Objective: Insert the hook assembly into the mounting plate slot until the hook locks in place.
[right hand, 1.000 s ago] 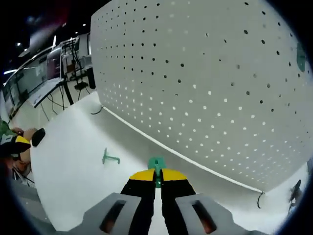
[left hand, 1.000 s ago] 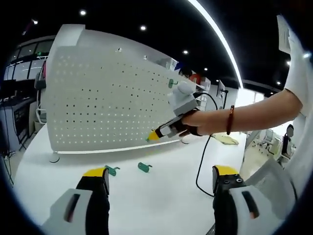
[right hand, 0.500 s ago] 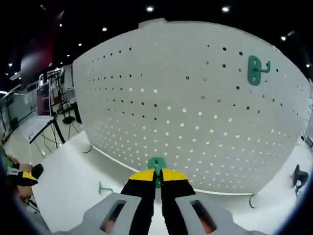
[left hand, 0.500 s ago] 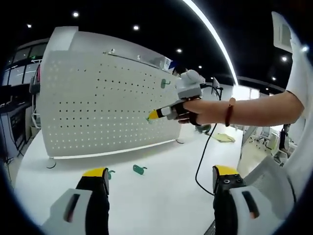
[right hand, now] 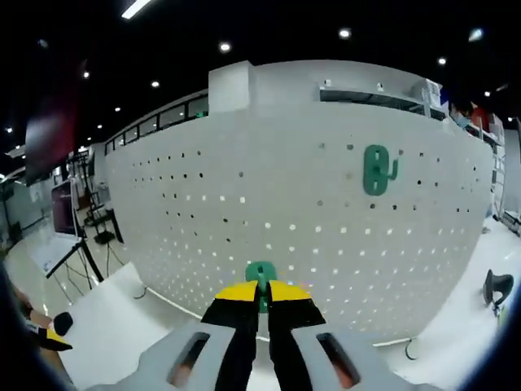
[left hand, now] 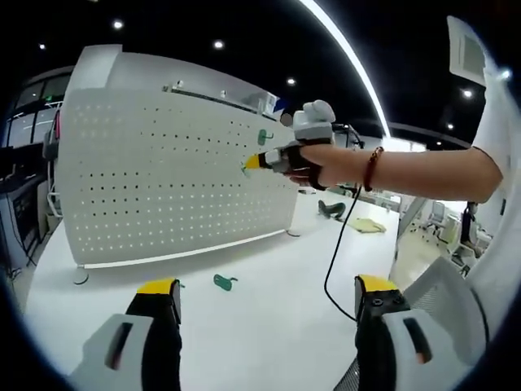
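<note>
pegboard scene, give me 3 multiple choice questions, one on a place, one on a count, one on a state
1. Where is the mounted green hook?
A. upper part of the pegboard
B. on the table
C. in the left gripper

2. How many green hooks lie on the table in the left gripper view?
A. none
B. two
C. five

3. How are the right gripper jaws?
A. wide open
B. shut on a green hook
C. shut on a cable

Answers:
1 A, it hangs high on the board.
2 B, one hook lies loose and another peeks past the left gripper.
3 B, the held hook sticks out between closed jaws.
</note>
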A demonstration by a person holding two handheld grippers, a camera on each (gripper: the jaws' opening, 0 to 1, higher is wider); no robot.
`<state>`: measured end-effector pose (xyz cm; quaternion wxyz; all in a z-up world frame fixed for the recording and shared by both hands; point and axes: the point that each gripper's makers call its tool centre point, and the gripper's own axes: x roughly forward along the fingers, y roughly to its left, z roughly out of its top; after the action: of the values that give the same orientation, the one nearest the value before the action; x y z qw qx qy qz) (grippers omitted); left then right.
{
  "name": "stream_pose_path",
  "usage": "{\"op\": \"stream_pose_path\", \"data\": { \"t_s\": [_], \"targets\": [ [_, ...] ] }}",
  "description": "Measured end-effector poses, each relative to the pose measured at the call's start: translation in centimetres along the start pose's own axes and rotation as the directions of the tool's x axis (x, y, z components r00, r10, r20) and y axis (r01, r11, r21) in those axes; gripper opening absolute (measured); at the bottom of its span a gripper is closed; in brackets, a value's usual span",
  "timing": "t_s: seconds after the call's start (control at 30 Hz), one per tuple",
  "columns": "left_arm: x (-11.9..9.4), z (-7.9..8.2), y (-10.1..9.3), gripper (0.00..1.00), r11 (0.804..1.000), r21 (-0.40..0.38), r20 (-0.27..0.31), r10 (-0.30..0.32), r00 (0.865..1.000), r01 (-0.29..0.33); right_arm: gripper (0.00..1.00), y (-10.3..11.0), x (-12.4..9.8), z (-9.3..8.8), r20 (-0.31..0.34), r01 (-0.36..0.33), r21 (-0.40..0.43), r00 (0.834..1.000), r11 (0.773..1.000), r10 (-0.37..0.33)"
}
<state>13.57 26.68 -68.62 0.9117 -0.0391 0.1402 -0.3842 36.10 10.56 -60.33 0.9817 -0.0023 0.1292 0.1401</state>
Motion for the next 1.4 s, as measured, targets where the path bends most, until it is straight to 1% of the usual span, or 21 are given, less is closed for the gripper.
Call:
{"op": "stream_pose_path", "data": {
  "t_s": [0.1, 0.17, 0.23, 0.27, 0.3, 0.37, 0.4, 0.47, 0.5, 0.53, 0.57, 0.6, 0.63, 0.7, 0.8, 0.93, 1.03, 1.13, 1.3, 1.37, 1.4],
  "targets": [
    [-0.1, 0.0, -0.1, 0.91, 1.000, 0.005, -0.004, 0.000, 1.000, 0.000, 0.02, -0.3, -0.3, 1.4, 0.046, 0.013, 0.021, 0.999, 1.000, -0.014],
    [-0.1, 0.1, -0.1, 0.91, 1.000, 0.005, -0.005, 0.000, 1.000, 0.000, 0.02, -0.9, -0.5, 3.0, 0.105, 0.032, 0.052, 0.994, 0.998, -0.037],
    [-0.1, 0.2, -0.1, 0.91, 1.000, 0.010, -0.008, 0.001, 1.000, -0.001, 0.02, -1.4, -0.7, 4.1, 0.142, 0.050, 0.066, 0.988, 0.997, -0.059],
    [-0.1, 0.2, 0.0, 0.90, 1.000, 0.012, -0.009, 0.002, 1.000, -0.002, 0.02, -1.5, -0.7, 4.6, 0.159, 0.047, 0.069, 0.986, 0.996, -0.058],
    [-0.1, 0.3, 0.0, 0.91, 1.000, 0.015, -0.009, 0.003, 1.000, -0.002, 0.02, -1.4, -0.6, 5.0, 0.175, 0.040, 0.066, 0.983, 0.997, -0.051],
    [-0.1, 0.4, 0.0, 0.91, 1.000, 0.016, -0.009, 0.004, 1.000, -0.004, 0.02, -1.8, -0.5, 5.6, 0.179, 0.053, 0.072, 0.982, 0.996, -0.066],
    [-0.2, 0.5, 0.0, 0.91, 1.000, 0.017, -0.008, 0.004, 1.000, -0.004, 0.02, -2.1, -0.6, 6.1, 0.199, 0.062, 0.078, 0.977, 0.995, -0.076],
    [-0.2, 0.6, 0.0, 0.91, 1.000, 0.024, -0.013, 0.003, 1.000, -0.003, 0.02, -3.0, -1.0, 7.7, 0.273, 0.117, 0.050, 0.954, 0.992, -0.126],
    [-0.3, 0.6, 0.0, 0.91, 1.000, 0.027, -0.015, 0.004, 1.000, -0.004, 0.02, -3.0, -1.0, 7.5, 0.258, 0.118, 0.061, 0.957, 0.991, -0.130],
    [-0.3, 0.6, 0.1, 0.91, 1.000, 0.028, -0.017, 0.006, 1.000, -0.005, 0.02, -3.4, -0.9, 7.6, 0.255, 0.128, 0.078, 0.956, 0.989, -0.144],
    [-0.3, 0.6, 0.1, 0.91, 1.000, 0.028, -0.016, 0.007, 1.000, -0.006, 0.02, -3.7, -0.9, 7.8, 0.262, 0.130, 0.085, 0.954, 0.988, -0.149],
    [-0.4, 0.6, 0.0, 0.91, 1.000, 0.028, -0.016, 0.007, 1.000, -0.007, 0.02, -4.0, -0.9, 8.0, 0.272, 0.150, 0.076, 0.948, 0.986, -0.165],
    [-0.4, 0.6, 0.0, 0.91, 1.000, 0.027, -0.017, 0.008, 1.000, -0.007, 0.02, -4.1, -0.9, 8.2, 0.277, 0.154, 0.068, 0.946, 0.986, -0.167],
    [-0.4, 0.6, -0.1, 0.91, 1.000, 0.031, -0.021, 0.006, 1.000, -0.005, 0.02, -4.3, -0.7, 8.5, 0.288, 0.144, 0.090, 0.944, 0.986, -0.164],
    [-0.3, 0.5, -0.3, 0.91, 0.999, 0.034, -0.030, 0.001, 1.000, 0.000, 0.02, -4.6, -0.4, 8.7, 0.289, 0.149, 0.099, 0.942, 0.984, -0.172],
    [-0.2, 0.5, -0.5, 0.91, 0.999, 0.036, -0.035, -0.001, 0.999, 0.002, 0.02, -4.8, -0.1, 9.3, 0.311, 0.152, 0.109, 0.933, 0.982, -0.179],
    [-0.3, 0.3, -0.5, 0.91, 0.999, 0.032, -0.040, 0.000, 0.999, 0.002, 0.02, -5.0, 0.4, 9.5, 0.314, 0.155, 0.109, 0.932, 0.982, -0.182],
    [-0.3, 0.2, -0.4, 0.90, 1.000, 0.028, -0.042, 0.004, 0.999, -0.003, 0.02, -5.4, 0.7, 9.5, 0.314, 0.150, 0.137, 0.931, 0.979, -0.186],
    [-0.5, 0.2, -0.1, 0.90, 1.000, 0.023, -0.041, 0.018, 0.999, -0.017, 0.02, -5.4, 0.8, 9.2, 0.323, 0.158, 0.137, 0.926, 0.978, -0.195],
    [-0.5, 0.1, -0.1, 0.90, 1.000, 0.020, -0.041, 0.020, 0.999, -0.019, 0.02, -5.4, 0.9, 9.1, 0.323, 0.159, 0.143, 0.926, 0.977, -0.198],
    [-0.5, 0.1, -0.2, 0.90, 1.000, 0.019, -0.041, 0.019, 0.999, -0.018, 0.02, -5.5, 1.0, 8.8, 0.312, 0.161, 0.151, 0.928, 0.975, -0.201]
  ]
}}
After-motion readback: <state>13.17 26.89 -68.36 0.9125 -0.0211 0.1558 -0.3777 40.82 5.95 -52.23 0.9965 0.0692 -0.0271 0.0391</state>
